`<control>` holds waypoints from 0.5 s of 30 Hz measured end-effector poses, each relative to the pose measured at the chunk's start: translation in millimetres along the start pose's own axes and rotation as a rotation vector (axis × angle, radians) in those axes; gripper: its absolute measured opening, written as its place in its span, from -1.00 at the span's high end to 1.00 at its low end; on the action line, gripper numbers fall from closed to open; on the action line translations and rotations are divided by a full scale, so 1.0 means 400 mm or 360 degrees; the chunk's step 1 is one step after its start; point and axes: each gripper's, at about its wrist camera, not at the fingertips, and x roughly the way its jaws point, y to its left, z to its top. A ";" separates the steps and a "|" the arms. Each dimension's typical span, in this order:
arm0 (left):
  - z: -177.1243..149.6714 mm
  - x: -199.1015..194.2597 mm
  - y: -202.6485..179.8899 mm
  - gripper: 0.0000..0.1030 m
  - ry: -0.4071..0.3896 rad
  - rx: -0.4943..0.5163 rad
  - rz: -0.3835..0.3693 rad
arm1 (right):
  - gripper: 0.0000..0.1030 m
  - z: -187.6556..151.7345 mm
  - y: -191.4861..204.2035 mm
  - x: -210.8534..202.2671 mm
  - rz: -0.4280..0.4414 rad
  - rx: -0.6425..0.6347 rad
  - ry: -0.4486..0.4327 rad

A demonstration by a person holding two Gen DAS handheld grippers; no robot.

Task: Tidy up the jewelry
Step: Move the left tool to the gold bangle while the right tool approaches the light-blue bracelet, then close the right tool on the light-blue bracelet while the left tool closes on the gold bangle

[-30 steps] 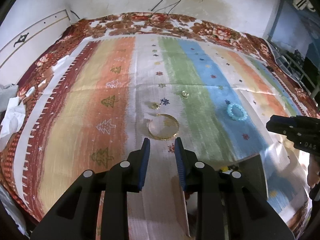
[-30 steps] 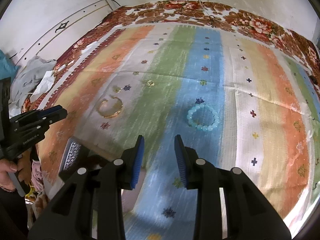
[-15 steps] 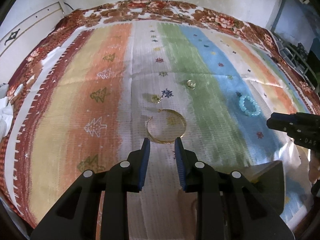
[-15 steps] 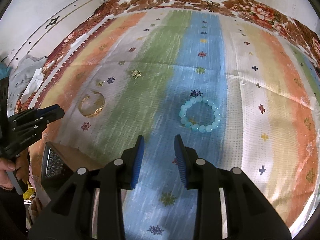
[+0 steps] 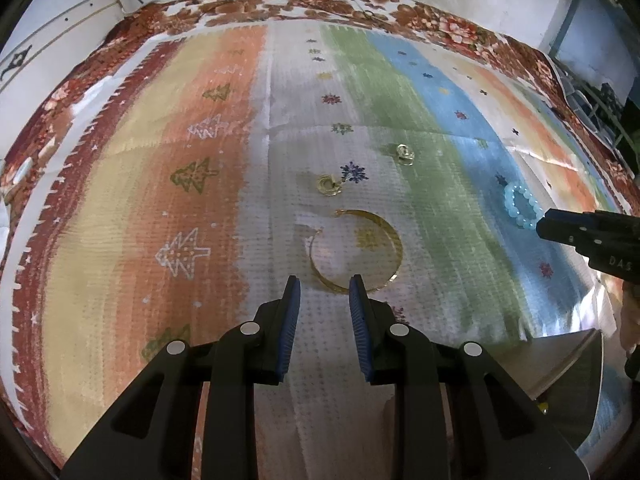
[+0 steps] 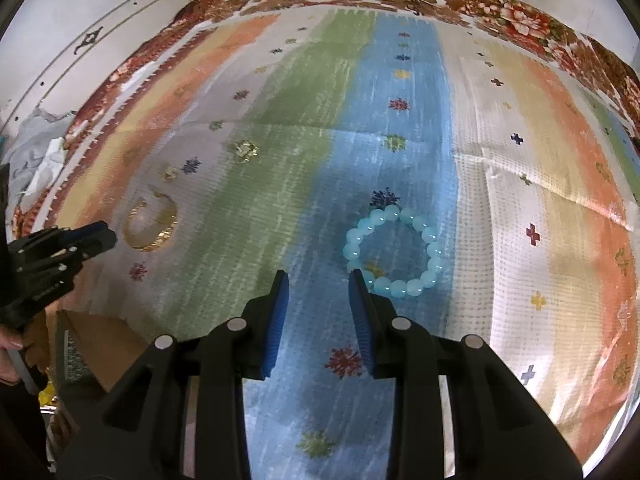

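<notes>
Flat on striped cloth, thin open gold bangle, pale blue bead bracelet

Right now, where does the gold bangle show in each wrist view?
Left wrist view: gold bangle sits centre frame on the white stripe, just beyond the left claw.
Right wrist view: it lies at the left edge area, beside the left claw's tip.
Shared landmark: the blue bead bracelet.
</notes>
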 end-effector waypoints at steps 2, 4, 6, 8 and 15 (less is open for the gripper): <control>0.003 0.011 0.010 0.52 0.0004 -0.0014 -0.0004 | 0.36 0.005 -0.004 0.009 -0.0009 0.0004 0.0004; 0.005 0.020 0.011 0.52 0.0009 -0.0013 -0.0012 | 0.36 0.008 -0.007 0.018 -0.0019 0.0006 0.0009; 0.009 0.027 0.011 0.52 0.0012 -0.0004 -0.0023 | 0.36 0.015 -0.012 0.030 -0.0023 0.0013 0.0017; 0.013 0.032 0.008 0.52 0.0014 0.0013 -0.0032 | 0.36 0.018 -0.016 0.041 -0.0023 0.0013 0.0028; 0.024 0.061 0.002 0.52 0.0040 0.0094 -0.0026 | 0.35 0.018 -0.025 0.073 -0.0021 0.0013 0.0043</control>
